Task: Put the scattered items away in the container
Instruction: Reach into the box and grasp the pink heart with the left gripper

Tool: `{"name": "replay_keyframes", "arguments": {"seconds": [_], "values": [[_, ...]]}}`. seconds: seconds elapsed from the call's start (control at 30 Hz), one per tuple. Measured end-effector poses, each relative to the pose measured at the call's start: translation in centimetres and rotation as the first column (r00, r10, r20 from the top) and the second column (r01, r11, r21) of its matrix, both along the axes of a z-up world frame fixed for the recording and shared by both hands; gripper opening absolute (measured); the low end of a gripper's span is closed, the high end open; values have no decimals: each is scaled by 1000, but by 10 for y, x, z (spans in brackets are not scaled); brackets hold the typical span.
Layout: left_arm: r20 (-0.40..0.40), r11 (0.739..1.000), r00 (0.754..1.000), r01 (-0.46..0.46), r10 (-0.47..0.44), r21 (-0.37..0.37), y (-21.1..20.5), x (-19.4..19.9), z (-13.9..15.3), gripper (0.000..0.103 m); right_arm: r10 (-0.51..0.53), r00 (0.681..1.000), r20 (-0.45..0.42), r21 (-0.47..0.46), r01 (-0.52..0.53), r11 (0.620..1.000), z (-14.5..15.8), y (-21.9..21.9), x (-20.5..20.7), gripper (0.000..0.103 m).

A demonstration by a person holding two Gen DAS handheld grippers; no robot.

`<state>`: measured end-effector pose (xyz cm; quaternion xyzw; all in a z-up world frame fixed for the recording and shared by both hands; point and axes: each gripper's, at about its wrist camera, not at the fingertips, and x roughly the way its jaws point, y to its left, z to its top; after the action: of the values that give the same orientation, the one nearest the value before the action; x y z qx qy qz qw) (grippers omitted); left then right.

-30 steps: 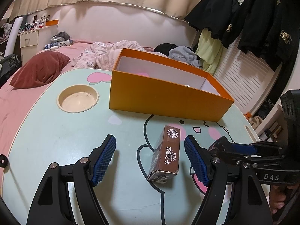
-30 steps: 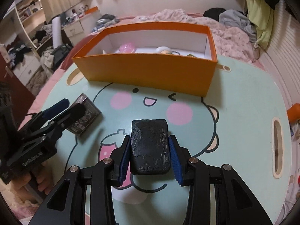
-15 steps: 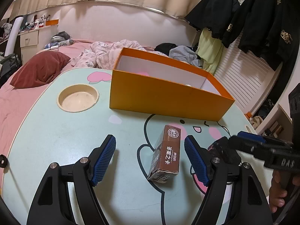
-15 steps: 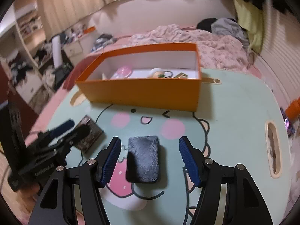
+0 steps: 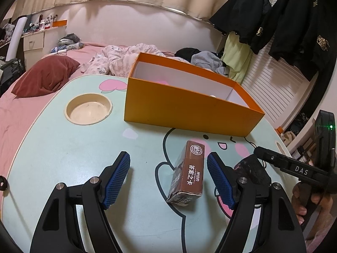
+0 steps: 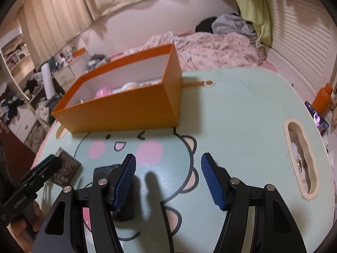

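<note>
Left-wrist view gave me the brown card box [image 5: 190,172] lying on the mint cartoon table [image 5: 63,147], between my left gripper [image 5: 168,178]'s spread blue pads but touched by neither — it sat nearer the right-hand pad. Beyond it stood the orange container [image 5: 185,109], its near wall hiding most of what lay inside. At that frame's right edge I could make out my right gripper's black body, the hand [image 5: 305,200] under it, and a dark lump half hidden behind my own finger.

Only the right-wrist view explained that lump: the black pouch [image 6: 105,171] lay flat on the table, outside my right gripper [image 6: 167,179] and partly behind its left finger. Those fingers stood released, with bare tabletop between them. From this side the container's interior showed — a pink item [image 6: 103,90] and some pale round pieces. The card box appeared small at the lower left, behind my left gripper.
</note>
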<state>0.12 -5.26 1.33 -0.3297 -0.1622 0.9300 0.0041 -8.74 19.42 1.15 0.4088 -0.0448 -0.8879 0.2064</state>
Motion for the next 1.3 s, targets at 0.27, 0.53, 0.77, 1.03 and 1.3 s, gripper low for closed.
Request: {"name": "replay_keyframes", "arguments": {"seconds": [0.27,0.53,0.77,1.03,1.3], "values": [[-62,999,997,43,-43,4,-2,-2,22,76,0,1000,11,-103,1,995,-2,11,0,65],[68,993,995,74,-68,-91,-4,-82,86,75,3,1000,9,-117,-2,993,-1,11,2,65],[308,989,947,124,-94,-82,2,-175,62,48,14,1000,1,-115,-14,993,-1,10,6,68],[383,973,923,50,41,-226,4,-216,33,47,22,1000,8,-140,-21,990,-1,13,5,69],[428,960,903,102,21,-262,18,-228,26,44,26,1000,10,-151,-24,988,-1,14,5,69]]}}
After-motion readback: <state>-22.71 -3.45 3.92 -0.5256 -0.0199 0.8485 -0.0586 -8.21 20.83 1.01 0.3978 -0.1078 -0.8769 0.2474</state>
